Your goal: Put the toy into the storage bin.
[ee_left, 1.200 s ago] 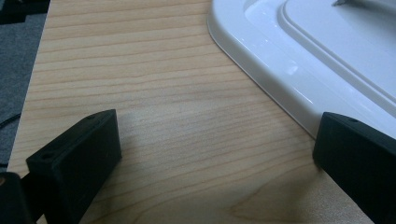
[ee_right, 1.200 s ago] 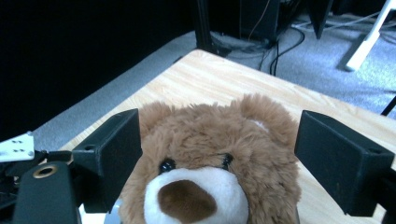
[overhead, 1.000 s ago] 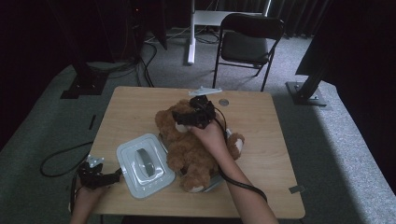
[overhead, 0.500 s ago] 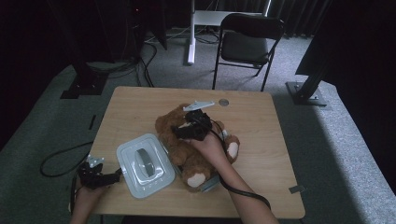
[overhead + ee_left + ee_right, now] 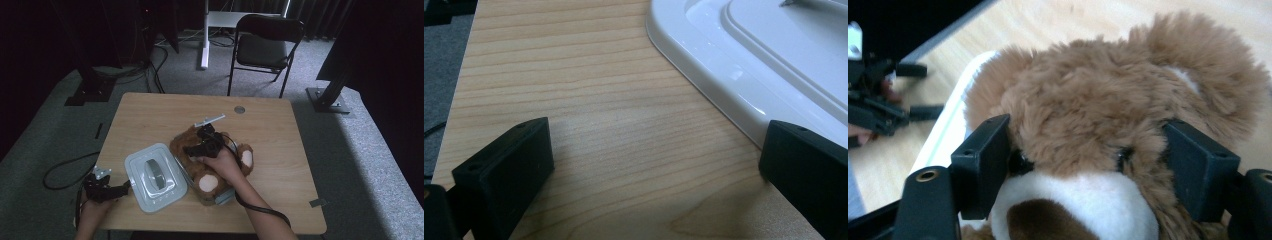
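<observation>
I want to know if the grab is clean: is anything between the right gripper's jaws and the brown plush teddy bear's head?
Nothing visible: the right gripper has just been closing, its black jaws flanking the brown plush teddy bear's head at eye level.

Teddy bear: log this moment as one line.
right hand-held gripper: jaws closing astride teddy bear head | bear: in clear container | left hand-held gripper: open, at white lid edge

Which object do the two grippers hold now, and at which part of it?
The right gripper clamps the teddy bear by its head, jaws at the eyes. The left gripper holds nothing; its jaws stand open.
</observation>
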{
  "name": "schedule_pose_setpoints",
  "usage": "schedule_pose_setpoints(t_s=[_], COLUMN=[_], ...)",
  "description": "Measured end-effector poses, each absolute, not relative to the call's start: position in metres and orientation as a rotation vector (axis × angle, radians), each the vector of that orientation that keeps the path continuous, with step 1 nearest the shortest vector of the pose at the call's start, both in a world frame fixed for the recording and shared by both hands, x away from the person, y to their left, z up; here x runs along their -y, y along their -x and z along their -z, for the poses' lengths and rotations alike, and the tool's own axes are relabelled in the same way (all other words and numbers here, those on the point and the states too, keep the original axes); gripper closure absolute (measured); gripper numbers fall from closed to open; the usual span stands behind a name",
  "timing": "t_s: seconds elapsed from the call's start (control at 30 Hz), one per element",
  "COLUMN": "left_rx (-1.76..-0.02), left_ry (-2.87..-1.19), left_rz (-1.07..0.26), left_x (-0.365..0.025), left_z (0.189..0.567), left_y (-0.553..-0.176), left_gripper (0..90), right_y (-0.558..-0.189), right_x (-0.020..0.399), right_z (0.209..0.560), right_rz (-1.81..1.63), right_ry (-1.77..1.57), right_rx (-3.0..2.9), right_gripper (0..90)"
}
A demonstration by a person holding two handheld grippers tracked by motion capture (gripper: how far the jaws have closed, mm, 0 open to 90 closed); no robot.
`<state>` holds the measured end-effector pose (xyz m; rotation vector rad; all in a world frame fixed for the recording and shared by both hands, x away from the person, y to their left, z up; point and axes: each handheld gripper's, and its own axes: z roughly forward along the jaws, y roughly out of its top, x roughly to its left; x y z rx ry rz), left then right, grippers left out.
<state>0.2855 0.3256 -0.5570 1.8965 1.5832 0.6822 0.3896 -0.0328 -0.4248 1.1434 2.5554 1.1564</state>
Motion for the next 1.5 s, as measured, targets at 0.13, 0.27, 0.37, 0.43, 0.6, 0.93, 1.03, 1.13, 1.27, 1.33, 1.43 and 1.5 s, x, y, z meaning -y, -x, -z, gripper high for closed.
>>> schedule_pose_setpoints(t_s=[0.13, 0.27, 0.37, 0.43, 0.6, 0.93, 1.03, 1.13, 1.27, 1.33, 1.43, 1.5], left_rx=[-1.585, -1.585, -1.584, -1.583, -1.584, -1.584, -1.585, -1.585, -1.584, -1.584, -1.583, -1.586], left_ry=[-1.895, -1.895, -1.896, -1.897, -1.894, -1.894, -1.894, -1.894, -1.895, -1.895, -1.896, -1.892], left_rz=[-0.681, -0.681, -0.682, -0.682, -0.683, -0.681, -0.681, -0.681, -0.681, -0.681, -0.683, -0.68], left_x=[-0.326, -0.325, -0.326, -0.326, -0.326, -0.326, -0.326, -0.326, -0.326, -0.326, -0.326, -0.325], left_z=[0.557, 0.557, 0.557, 0.557, 0.557, 0.557, 0.557, 0.557, 0.557, 0.557, 0.557, 0.557], left_y=[-0.285, -0.285, -0.285, -0.285, -0.286, -0.286, -0.286, -0.286, -0.286, -0.286, -0.286, -0.285], left_gripper=[1.6, 1.6, 1.6, 1.6, 1.6, 1.6, 1.6, 1.6, 1.6, 1.6, 1.6, 1.6], right_y=[-0.393, -0.395, -0.392, -0.39, -0.385, -0.358, -0.351, -0.344, -0.339, -0.337, -0.333, -0.33], right_x=[0.017, 0.011, 0.008, 0.009, 0.013, 0.042, 0.053, 0.067, 0.084, 0.092, 0.104, 0.111], right_z=[0.441, 0.444, 0.444, 0.443, 0.434, 0.386, 0.379, 0.373, 0.372, 0.372, 0.374, 0.375], right_rz=[-0.98, -0.907, -0.875, -0.878, -0.909, -1.12, -1.155, -1.188, -1.196, -1.198, -1.213, -1.22], right_ry=[-1.117, -1.099, -1.067, -1.056, -1.058, -1.002, -0.99, -0.989, -0.999, -1.01, -1.016, -1.014], right_rx=[-2.622, -2.634, -2.614, -2.599, -2.554, -2.471, -2.441, -2.403, -2.383, -2.374, -2.361, -2.362], right_gripper=[26.4, 26.4, 25.4, 24.2, 23.3, 23.4, 23.8, 23.9, 24.0, 24.1, 29.9, 30.0])
